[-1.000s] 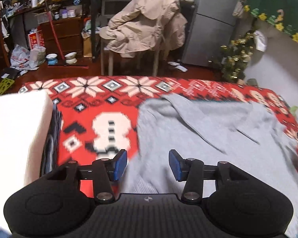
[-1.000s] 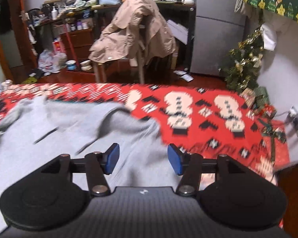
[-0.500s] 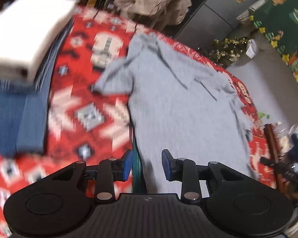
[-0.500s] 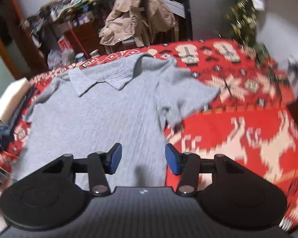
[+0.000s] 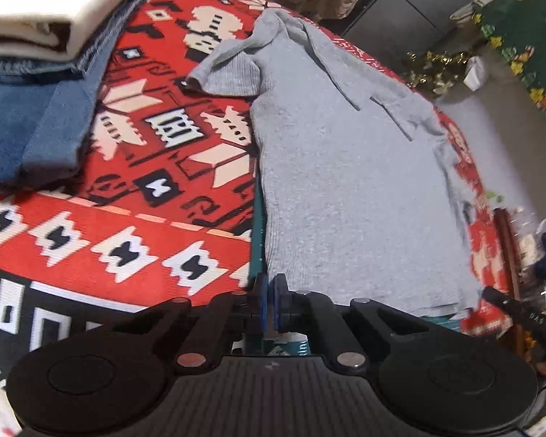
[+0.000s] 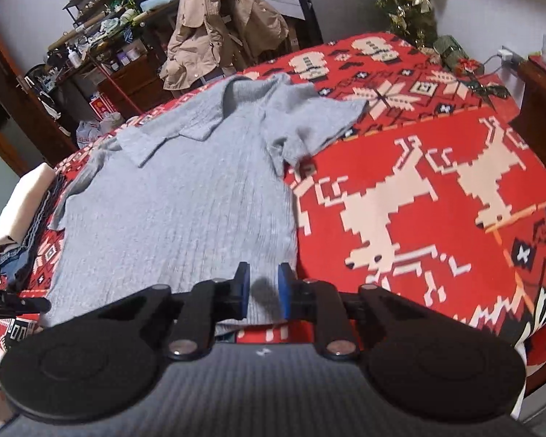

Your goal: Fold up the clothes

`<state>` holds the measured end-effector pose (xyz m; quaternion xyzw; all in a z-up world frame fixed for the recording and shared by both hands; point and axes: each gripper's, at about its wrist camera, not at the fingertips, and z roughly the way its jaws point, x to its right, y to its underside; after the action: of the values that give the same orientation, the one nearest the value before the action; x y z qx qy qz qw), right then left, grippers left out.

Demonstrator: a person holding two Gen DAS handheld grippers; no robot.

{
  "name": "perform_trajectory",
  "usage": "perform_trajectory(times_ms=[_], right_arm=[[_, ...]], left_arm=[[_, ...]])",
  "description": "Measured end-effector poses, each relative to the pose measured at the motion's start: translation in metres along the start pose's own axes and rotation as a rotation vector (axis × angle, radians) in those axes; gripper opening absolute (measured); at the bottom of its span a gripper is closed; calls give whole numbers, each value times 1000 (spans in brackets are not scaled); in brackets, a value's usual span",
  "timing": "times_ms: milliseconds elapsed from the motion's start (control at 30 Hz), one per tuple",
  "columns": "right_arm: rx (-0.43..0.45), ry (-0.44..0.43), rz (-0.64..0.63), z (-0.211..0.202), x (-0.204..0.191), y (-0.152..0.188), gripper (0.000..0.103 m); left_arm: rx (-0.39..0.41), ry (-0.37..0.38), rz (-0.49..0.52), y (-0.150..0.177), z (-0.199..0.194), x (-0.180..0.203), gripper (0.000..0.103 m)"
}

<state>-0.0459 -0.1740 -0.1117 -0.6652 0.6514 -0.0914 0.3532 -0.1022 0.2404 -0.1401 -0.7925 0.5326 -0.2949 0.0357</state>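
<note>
On the red patterned blanket (image 6: 436, 167) the grey polo shirt (image 6: 178, 211) lies spread flat, collar at the far end, hem toward you, so both bottom corners are within reach. Your left gripper (image 5: 268, 302) has just closed and pinches the hem's left corner between its blue pads. Your right gripper (image 6: 262, 295) has also just been closing, its pads nipping the right corner with fabric bunched between them. Holding both corners likely lets you carry the hem up evenly. Beside the shirt's left sleeve, the folded stack (image 5: 47, 29) stays out of the way.
</note>
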Motion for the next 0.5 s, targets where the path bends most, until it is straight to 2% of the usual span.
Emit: perform_trajectory(times_ms=[33, 100, 200, 300, 367, 433, 500], right_arm=[[-6, 3, -2, 1, 1, 1, 7], [-7, 21, -10, 0, 3, 1, 6], [-15, 31, 2, -2, 9, 1, 8], [-17, -16, 32, -3, 15, 2, 14], [-15, -27, 25, -3, 13, 2, 31], [-23, -15, 9, 0, 10, 2, 32], [-38, -19, 16, 6, 12, 3, 33]], left_arm=[[3, -31, 16, 1, -2, 2, 3], [6, -77, 28, 4, -6, 2, 3], [4, -25, -27, 5, -10, -8, 5], [23, 20, -67, 6, -15, -12, 10], [30, 31, -71, 7, -17, -9, 16], [32, 48, -59, 7, -16, -3, 28], [23, 30, -32, 7, -12, 4, 29]])
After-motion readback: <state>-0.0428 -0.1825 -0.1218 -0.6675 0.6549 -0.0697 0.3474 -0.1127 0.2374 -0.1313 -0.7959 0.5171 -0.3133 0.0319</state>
